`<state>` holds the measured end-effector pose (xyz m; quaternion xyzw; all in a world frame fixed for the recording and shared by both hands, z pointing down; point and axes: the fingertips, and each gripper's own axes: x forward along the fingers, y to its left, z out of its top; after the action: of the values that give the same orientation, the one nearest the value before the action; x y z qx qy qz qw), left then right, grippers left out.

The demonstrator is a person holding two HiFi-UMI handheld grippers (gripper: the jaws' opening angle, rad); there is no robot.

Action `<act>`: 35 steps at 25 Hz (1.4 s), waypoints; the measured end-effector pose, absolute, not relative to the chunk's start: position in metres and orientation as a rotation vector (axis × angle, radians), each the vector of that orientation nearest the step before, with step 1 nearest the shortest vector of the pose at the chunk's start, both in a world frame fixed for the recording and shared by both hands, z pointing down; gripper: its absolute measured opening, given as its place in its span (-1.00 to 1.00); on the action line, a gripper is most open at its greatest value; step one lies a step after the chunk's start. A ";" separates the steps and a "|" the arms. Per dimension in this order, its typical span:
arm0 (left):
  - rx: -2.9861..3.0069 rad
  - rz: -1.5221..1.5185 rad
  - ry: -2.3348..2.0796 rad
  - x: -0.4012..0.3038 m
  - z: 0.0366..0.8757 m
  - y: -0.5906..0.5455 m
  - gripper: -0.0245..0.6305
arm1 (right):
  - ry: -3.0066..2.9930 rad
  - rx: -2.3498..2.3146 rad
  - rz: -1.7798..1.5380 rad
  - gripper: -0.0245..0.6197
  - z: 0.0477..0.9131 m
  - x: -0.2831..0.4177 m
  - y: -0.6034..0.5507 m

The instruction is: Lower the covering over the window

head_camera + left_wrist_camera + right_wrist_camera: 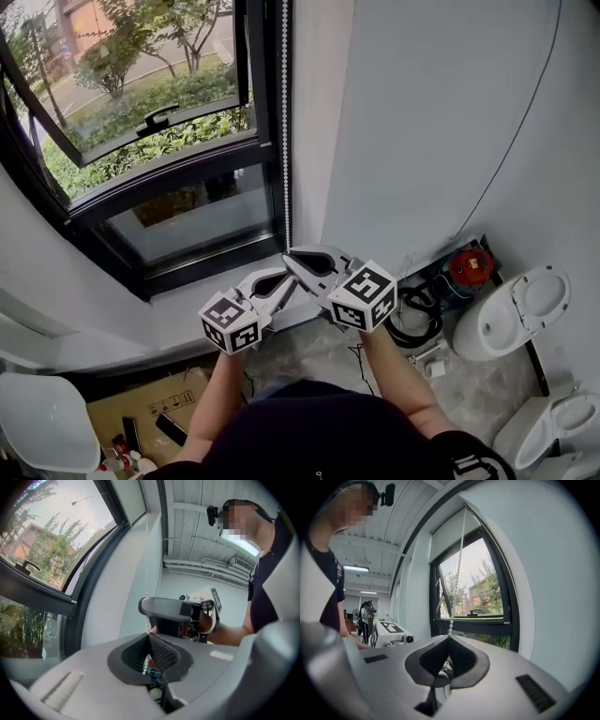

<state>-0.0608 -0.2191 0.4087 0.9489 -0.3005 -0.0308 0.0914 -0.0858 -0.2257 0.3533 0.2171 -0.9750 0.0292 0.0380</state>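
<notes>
A white bead chain (286,122) hangs down the right side of the black window frame (178,192). My right gripper (289,254) is shut on the chain near its lower end. Just below and to the left, my left gripper (294,277) is also shut on it. In the left gripper view, white beads (146,665) lie pinched between the closed jaws of my left gripper (149,637), with the right gripper (173,609) just ahead. In the right gripper view, the chain (459,564) rises from my right gripper (449,638) to the white roller blind (452,529), which covers only the window's top.
A tilted window sash (150,89) stands open outward. White toilets (514,314) stand on the floor at the right, next to a red device (469,267) and black cables (417,319). A cardboard box (141,403) and a white chair (47,422) are at the lower left.
</notes>
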 end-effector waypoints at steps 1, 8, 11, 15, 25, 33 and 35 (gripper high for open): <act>2.813 -0.062 -0.889 -0.061 0.415 -0.219 -0.89 | -2.975 0.670 0.088 -0.89 0.360 -0.086 -0.226; 2.746 -0.011 -0.821 -0.058 0.451 -0.212 -0.89 | -2.924 0.704 0.184 -0.89 0.397 -0.084 -0.223; 2.725 0.018 -0.813 -0.055 0.466 -0.207 -0.89 | -2.896 0.713 0.221 -0.89 0.412 -0.082 -0.219; 2.694 0.087 -0.805 -0.055 0.484 -0.195 -0.89 | -2.879 0.713 0.285 -0.89 0.431 -0.081 -0.212; 2.682 0.016 -0.747 -0.069 0.459 -0.173 -0.67 | -2.884 0.705 0.317 -0.89 0.438 -0.074 -0.203; 2.727 -0.134 -0.848 -0.083 0.411 -0.184 -0.66 | -2.869 0.600 0.388 -0.89 0.475 -0.076 -0.184; 2.745 -0.134 -0.847 -0.079 0.403 -0.186 -0.66 | -2.870 0.587 0.375 -0.89 0.474 -0.075 -0.184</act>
<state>-0.0789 -0.1865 0.4035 0.9461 -0.2918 -0.0462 0.1325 -0.0751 -0.1845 0.4737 0.1979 -0.9675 0.1266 0.0940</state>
